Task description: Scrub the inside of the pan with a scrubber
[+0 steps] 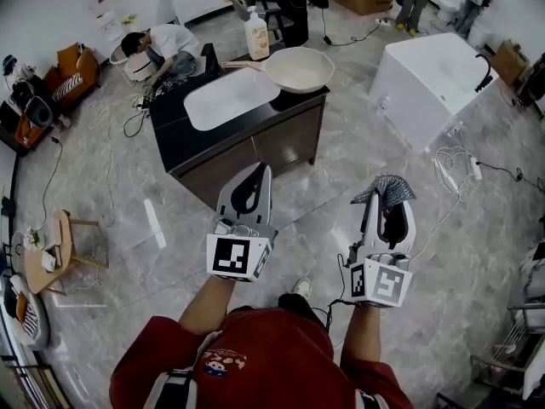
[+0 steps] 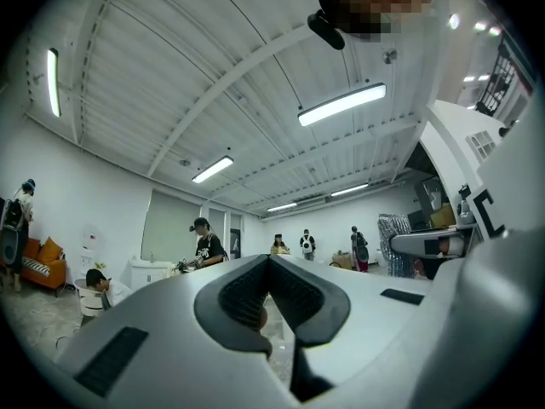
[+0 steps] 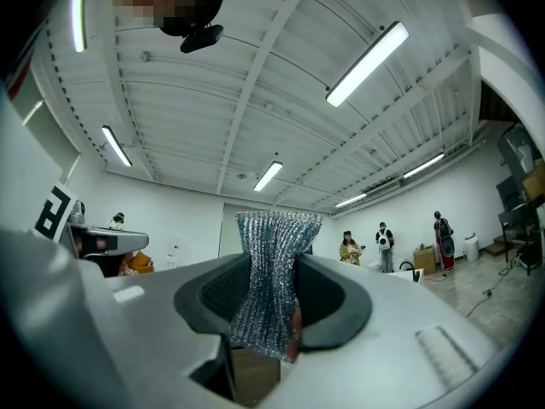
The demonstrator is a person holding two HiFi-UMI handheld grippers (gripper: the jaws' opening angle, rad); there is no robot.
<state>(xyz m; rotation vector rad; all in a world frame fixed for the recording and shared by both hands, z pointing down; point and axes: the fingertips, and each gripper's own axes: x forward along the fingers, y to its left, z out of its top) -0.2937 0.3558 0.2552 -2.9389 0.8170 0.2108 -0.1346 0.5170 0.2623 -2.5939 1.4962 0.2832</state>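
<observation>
A cream pan rests on the far right corner of the black counter, its handle pointing left over the white sink. Both grippers hang over the floor, well short of the counter. My left gripper is shut with nothing in it; in the left gripper view its pads meet. On the right, my right gripper is shut on a silvery mesh scrubber. In the right gripper view the scrubber stands up between the jaws. Neither gripper view shows the pan.
A soap bottle stands on the counter behind the pan. A white unit stands to the right, with cables on the floor near it. A person crouches at the back left. A wooden stool is at left.
</observation>
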